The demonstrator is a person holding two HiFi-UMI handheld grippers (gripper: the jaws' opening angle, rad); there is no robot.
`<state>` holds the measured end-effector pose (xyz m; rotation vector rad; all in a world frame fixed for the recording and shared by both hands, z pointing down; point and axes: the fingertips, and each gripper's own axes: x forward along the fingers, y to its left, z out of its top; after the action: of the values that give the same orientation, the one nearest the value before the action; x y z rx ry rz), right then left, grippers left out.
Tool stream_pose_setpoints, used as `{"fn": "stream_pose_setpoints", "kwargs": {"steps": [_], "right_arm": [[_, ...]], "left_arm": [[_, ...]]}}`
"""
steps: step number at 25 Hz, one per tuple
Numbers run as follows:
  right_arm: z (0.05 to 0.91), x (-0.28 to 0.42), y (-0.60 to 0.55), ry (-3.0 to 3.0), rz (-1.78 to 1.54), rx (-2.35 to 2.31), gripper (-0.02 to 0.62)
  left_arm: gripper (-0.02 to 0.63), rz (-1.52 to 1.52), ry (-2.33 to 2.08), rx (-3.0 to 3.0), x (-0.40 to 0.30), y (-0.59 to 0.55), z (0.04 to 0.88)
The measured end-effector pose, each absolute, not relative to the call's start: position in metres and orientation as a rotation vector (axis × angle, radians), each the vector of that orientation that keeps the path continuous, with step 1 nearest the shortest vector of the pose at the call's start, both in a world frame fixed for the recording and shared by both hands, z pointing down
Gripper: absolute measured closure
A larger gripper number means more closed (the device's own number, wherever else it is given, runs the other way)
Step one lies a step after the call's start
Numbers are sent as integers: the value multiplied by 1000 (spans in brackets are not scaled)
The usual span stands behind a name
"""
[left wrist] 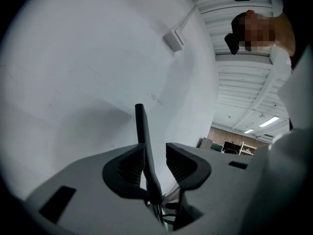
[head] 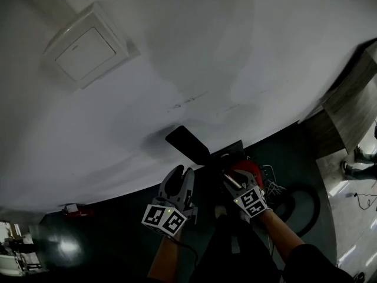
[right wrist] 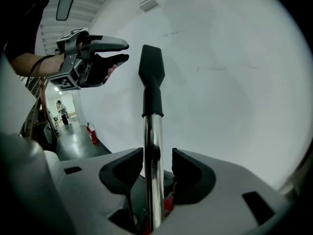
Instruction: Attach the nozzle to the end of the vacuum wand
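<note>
Right gripper view: nozzle is a flat black piece on the top end of the chrome wand, collar over the tube; looks seated, can't confirm it's locked; right gripper has its jaws spread with the wand standing between them, a gap showing on one side, so no clamp; left gripper hangs just beside the nozzle, jaws spread, nothing pinched; in the left gripper view the nozzle only lines up with the gap, pads clear of it. Handling guess: wand is stiff, smooth metal, likely slippery under the pads; grip low on the tube; nozzle is probably light rigid plastic; take it by the round collar, not the thin flat blade. Containers: none readable; red vacuum body by the right gripper is too dark to show any bin or contents.
</note>
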<state>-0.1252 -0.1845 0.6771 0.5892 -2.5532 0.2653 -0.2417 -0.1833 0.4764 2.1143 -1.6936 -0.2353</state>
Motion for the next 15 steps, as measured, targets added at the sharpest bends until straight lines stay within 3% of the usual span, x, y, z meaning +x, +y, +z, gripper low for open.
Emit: {"fn": "stream_pose_setpoints", "kwargs": {"steps": [15], "right_arm": [[520,-85,-150,-2850,353,617,430]], "left_arm": [[513,-118,-1807,2217,-178,-121,430]]}}
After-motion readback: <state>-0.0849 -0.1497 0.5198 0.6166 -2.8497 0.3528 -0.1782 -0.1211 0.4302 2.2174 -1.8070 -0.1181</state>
